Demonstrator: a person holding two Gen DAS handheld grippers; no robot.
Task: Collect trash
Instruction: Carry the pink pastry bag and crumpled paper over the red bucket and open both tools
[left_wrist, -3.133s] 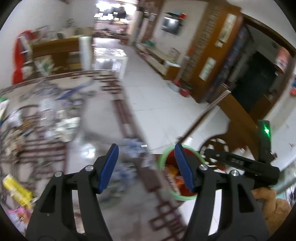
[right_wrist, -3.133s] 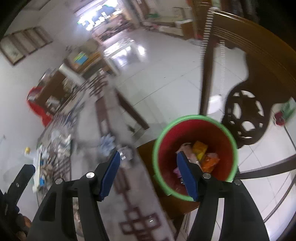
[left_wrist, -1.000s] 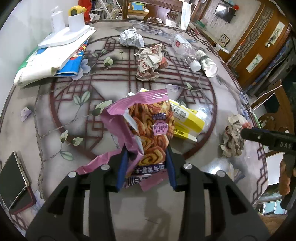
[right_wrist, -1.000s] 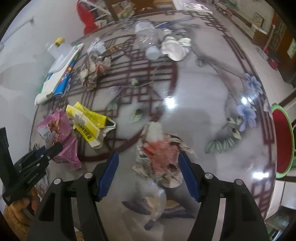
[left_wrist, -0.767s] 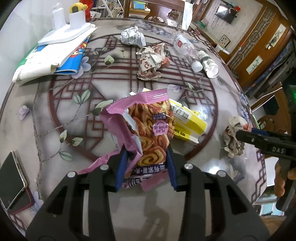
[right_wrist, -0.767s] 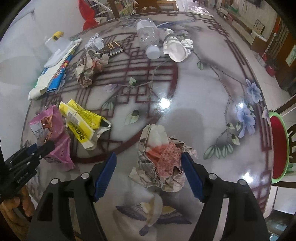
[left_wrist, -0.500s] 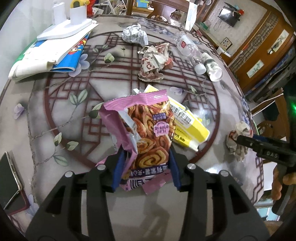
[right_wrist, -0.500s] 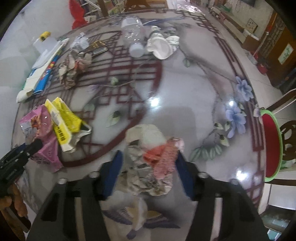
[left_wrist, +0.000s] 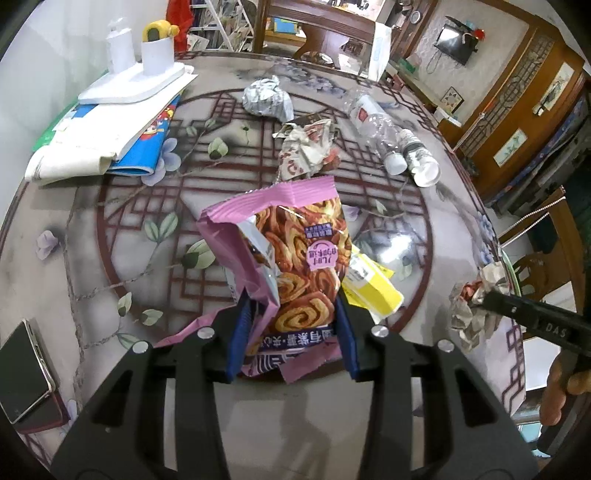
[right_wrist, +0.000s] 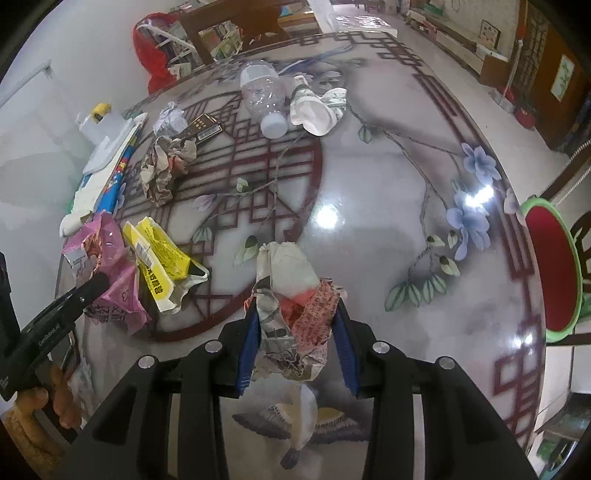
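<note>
Trash bin (right_wrist: 554, 266) sits past the table edge (right_wrist: 532, 295), seemingly unobstructed.

The yellow wrapper (left_wrist: 371, 286) is partly hidden behind the pink snack bag (left_wrist: 295, 258). The red bin (right_wrist: 552, 266) beyond the table edge shows only part of its rim, its contents unseen. The phone (left_wrist: 22, 369) is cut by the frame's edge.

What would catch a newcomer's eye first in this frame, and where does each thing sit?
Most striking is the pink snack bag, pinched upright in the left gripper at the table's near edge. Next is the crumpled paper wad clamped in the right gripper, with the red bin with a green rim just beyond the table's right edge. Loose trash lies across the patterned table, notably a yellow wrapper beside the pink bag.
</note>
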